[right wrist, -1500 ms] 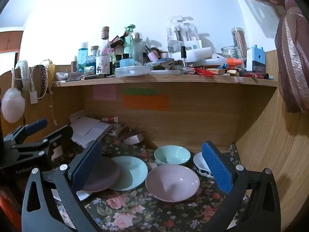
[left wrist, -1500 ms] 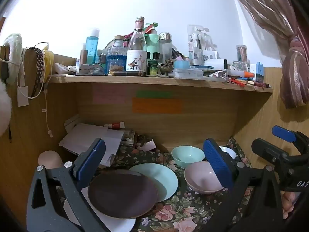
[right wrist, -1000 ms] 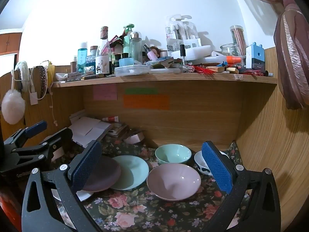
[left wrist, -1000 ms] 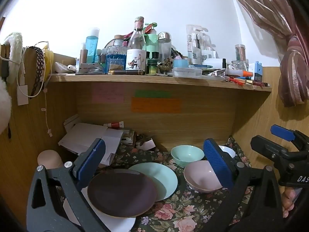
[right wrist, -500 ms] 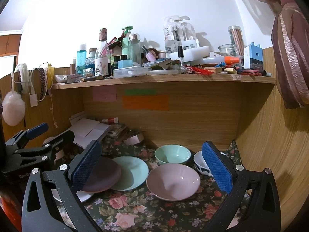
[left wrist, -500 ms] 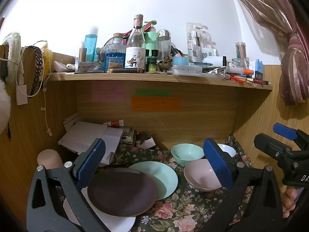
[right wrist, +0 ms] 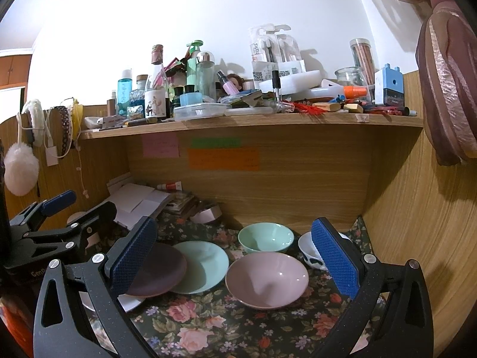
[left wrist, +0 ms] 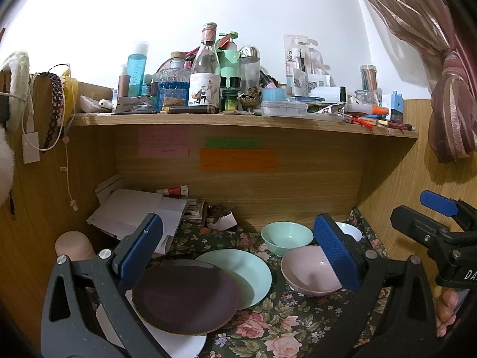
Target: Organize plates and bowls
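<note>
A dark purple plate [left wrist: 184,295] [right wrist: 156,271] lies on a white plate [left wrist: 179,340] and overlaps a mint plate [left wrist: 241,271] [right wrist: 202,265]. A pink bowl [left wrist: 310,271] [right wrist: 266,280], a mint bowl [left wrist: 283,235] [right wrist: 263,238] and a white patterned bowl [left wrist: 348,231] [right wrist: 310,249] sit to their right on the floral cloth. My left gripper [left wrist: 238,256] is open and empty above the plates. My right gripper [right wrist: 232,256] is open and empty above the pink bowl; it also shows at the right of the left wrist view [left wrist: 438,220].
The dishes sit in a wooden desk nook under a shelf [left wrist: 238,119] crowded with bottles and jars. Papers and boxes [left wrist: 134,211] pile at the back left. A pink cup [left wrist: 74,244] stands by the left wall. The wooden side wall [right wrist: 417,223] is close on the right.
Both grippers have drifted only slightly; the view shifted a little. The dishes have not moved.
</note>
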A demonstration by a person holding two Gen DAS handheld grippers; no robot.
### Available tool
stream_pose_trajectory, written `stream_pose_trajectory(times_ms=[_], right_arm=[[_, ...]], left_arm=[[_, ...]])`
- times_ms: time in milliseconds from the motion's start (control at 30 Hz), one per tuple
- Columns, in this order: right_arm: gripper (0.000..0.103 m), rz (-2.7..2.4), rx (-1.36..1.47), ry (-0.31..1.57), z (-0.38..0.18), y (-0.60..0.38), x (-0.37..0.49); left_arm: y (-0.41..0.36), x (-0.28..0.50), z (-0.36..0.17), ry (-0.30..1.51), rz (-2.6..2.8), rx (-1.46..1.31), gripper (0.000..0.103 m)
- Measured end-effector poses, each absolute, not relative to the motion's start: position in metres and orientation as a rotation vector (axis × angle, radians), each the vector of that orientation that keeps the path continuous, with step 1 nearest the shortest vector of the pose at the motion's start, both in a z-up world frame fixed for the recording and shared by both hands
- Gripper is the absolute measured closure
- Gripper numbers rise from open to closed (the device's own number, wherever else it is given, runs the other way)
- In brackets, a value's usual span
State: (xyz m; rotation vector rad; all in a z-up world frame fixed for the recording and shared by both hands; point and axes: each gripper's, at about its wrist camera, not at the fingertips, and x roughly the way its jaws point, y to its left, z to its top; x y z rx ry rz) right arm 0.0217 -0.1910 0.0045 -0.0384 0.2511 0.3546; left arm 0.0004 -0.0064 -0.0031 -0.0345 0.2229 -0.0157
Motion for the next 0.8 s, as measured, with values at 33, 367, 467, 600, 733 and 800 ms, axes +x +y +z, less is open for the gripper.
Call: stream_pose_trajectory(times_ms=[33,367,467,600,733,800], right_arm=[[0.0,0.353,-0.037,0.252,0.0046,-0.1912,0.0221],[0.0,0.352,-0.037,0.254,0.0044,-0.1914,0.0231],[0.0,0.351,-0.038,0.255,0.0041,-0.1912,0.0235],[0.0,0.352,-0.039,0.255,0.004,-0.1913,0.0238],[0.0,0.353,-0.037,0.256,0.0041,-0.1912,0.024],[0.0,0.352,-0.037,0.255,0.0037,-0.1907,0.0241]], left_arm=[[-0.0064,0.0007,-0.0033,0.224,-0.017,-0.036,0.0],[-0.0065,0.0026,-0.0035,0.225,-0.016,-0.043,0.0],[-0.0063,0.0026,-0.0034,0.224,-0.016,-0.044,0.0],[-0.0063,0.0026,-0.0033,0.224,-0.016,-0.044,0.0],[-0.0066,0.0029,-0.0032,0.224,-0.015,-0.043,0.0],[-0.0063,0.0028,-0.0032,0.225,-0.016,-0.044,0.0]])
